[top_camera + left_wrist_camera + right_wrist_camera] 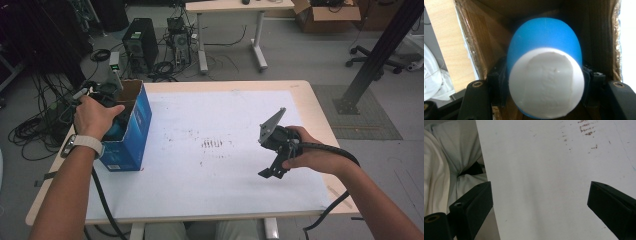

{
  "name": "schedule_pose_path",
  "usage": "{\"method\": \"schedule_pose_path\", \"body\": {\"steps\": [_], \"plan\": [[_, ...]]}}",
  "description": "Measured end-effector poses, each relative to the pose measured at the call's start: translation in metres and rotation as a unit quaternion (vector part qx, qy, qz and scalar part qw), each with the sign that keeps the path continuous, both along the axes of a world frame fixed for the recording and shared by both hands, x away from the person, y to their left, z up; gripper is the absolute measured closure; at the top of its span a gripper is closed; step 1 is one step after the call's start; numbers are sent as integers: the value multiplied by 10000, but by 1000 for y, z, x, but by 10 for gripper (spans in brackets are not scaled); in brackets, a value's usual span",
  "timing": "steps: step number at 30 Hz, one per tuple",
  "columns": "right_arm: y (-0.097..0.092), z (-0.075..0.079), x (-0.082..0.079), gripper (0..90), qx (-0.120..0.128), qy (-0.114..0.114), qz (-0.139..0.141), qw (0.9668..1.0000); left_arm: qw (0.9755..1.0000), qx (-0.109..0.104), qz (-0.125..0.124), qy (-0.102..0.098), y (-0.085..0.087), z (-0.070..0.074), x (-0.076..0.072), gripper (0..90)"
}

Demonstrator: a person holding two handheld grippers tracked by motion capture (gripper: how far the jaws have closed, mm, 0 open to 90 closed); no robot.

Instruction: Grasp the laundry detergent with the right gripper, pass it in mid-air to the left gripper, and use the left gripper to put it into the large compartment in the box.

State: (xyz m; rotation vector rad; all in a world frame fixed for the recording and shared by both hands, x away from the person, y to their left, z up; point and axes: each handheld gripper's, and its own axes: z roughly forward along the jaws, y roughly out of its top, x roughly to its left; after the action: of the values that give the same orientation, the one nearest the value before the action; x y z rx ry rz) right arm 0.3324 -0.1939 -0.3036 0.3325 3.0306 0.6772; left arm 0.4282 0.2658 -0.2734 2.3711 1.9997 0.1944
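Observation:
A rounded blue object with a flat white end (545, 85) sits between the jaws of my left gripper (544, 75), whose black pads (499, 82) press on its sides. The gripper is shut on it, inside an open cardboard box (486, 40). From above, the left gripper (107, 92) reaches down into that blue-sided box (132, 130) at the table's left edge, with its fingertips hidden by the hand and the box. My right gripper (272, 170) hovers over the white sheet at right, open, with nothing between its jaws (540, 192).
A white sheet (220, 165) with brown smudges (215, 144) covers most of the wooden table (310, 90). A cable trails from each gripper off the near edge. The person's light trousers (451, 157) show below the table edge.

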Motion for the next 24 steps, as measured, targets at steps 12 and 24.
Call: {"method": "schedule_pose_path", "body": {"steps": [12,24], "plan": [[4,-1,0,64,-27,12,66,10000,10000,10,-51,32,0,2,-1,289],[2,0,-2,66,-26,19,83,10000,10000,24,-21,-12,-1,9,-3,237]]}}
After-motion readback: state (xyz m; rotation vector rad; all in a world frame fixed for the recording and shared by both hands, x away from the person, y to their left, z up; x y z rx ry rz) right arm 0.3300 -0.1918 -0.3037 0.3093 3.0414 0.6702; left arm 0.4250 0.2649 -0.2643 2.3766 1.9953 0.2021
